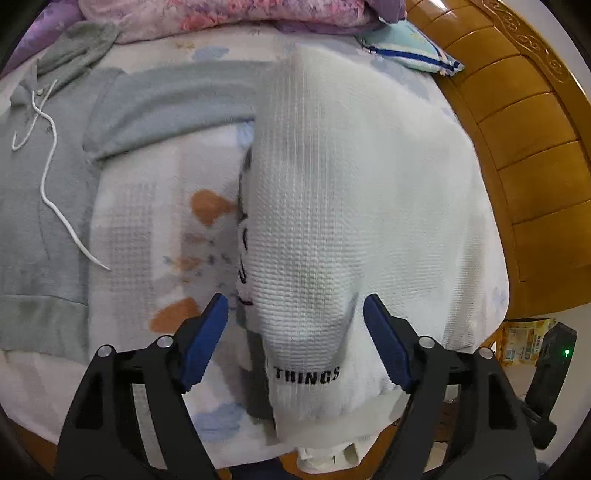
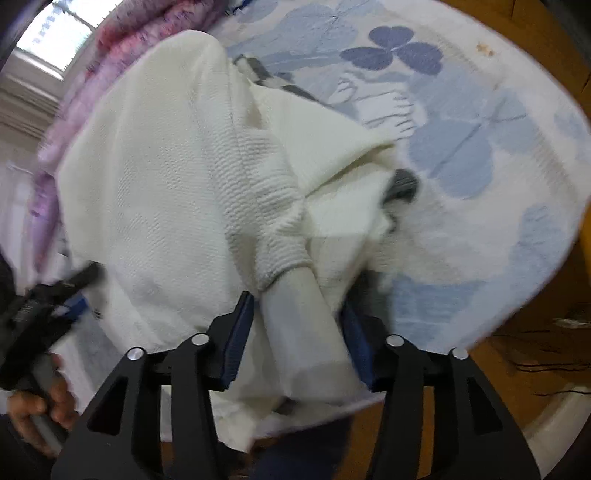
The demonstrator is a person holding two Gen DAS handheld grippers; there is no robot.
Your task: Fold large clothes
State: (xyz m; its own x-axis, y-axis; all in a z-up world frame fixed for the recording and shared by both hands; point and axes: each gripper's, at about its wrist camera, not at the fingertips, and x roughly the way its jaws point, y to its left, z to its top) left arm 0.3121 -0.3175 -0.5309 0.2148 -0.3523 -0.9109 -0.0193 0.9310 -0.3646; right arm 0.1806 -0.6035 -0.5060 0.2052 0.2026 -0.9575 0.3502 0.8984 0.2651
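Note:
A white waffle-knit sweatshirt (image 1: 332,206) lies on the bed, folded lengthways, with black "THINGS" lettering near its hem. My left gripper (image 1: 295,306) is open, its blue fingers either side of the hem end, not pinching it. In the right wrist view the same white sweatshirt (image 2: 166,177) is bunched, and its sleeve cuff (image 2: 306,317) runs between the blue fingers of my right gripper (image 2: 299,306), which stand apart around it. The left gripper also shows at the left edge of the right wrist view (image 2: 55,295).
A grey-green hoodie (image 1: 48,192) with a white drawstring lies flat to the left on the floral bedsheet (image 1: 155,206). Pink and purple bedding (image 1: 229,14) is piled at the far side. A wooden bed frame (image 1: 528,155) curves along the right.

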